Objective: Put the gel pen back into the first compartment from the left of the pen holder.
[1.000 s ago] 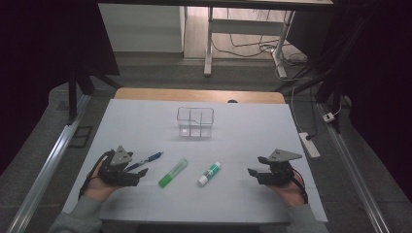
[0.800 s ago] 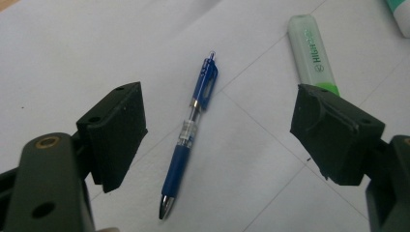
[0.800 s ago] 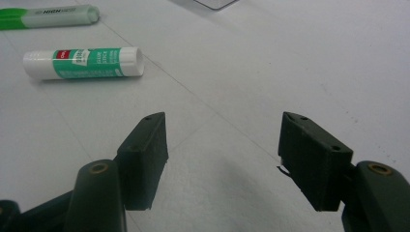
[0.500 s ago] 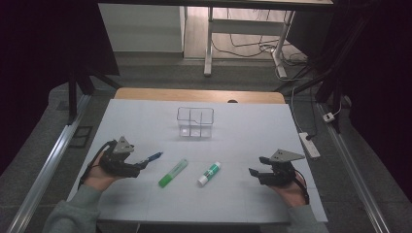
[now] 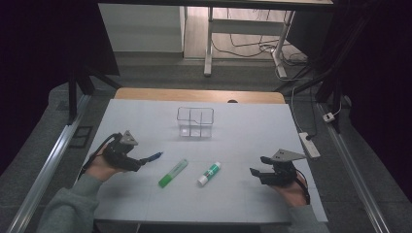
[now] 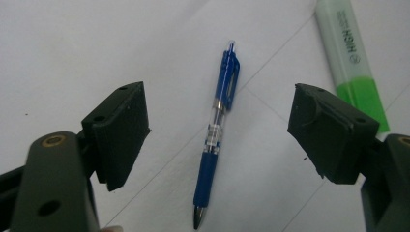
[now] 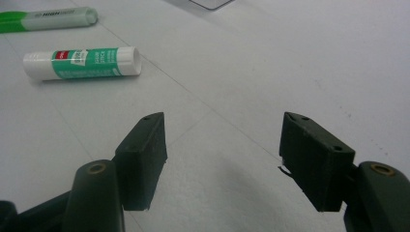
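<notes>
A blue pen [image 5: 153, 157] [image 6: 216, 136] lies on the white table, with my left gripper [image 5: 135, 163] [image 6: 217, 140] open above it, one jaw on each side and neither touching it. To its right lie a green highlighter [image 5: 173, 173] [image 6: 350, 63] [image 7: 46, 19] and a white and green glue stick [image 5: 209, 174] [image 7: 82, 63]. At the table's right front, my right gripper [image 5: 256, 173] [image 7: 222, 162] stands open over bare table, nothing between its jaws. A clear divided plastic box [image 5: 195, 122] stands at the table's middle back.
The white table sheet [image 5: 243, 131] ends at a wooden edge [image 5: 199, 95] at the back. A power strip [image 5: 309, 144] lies off the table's right side. Metal rails [image 5: 53, 160] run along both sides.
My left gripper has risen off the table and tilted over the blue pen. The right gripper has stayed in place.
</notes>
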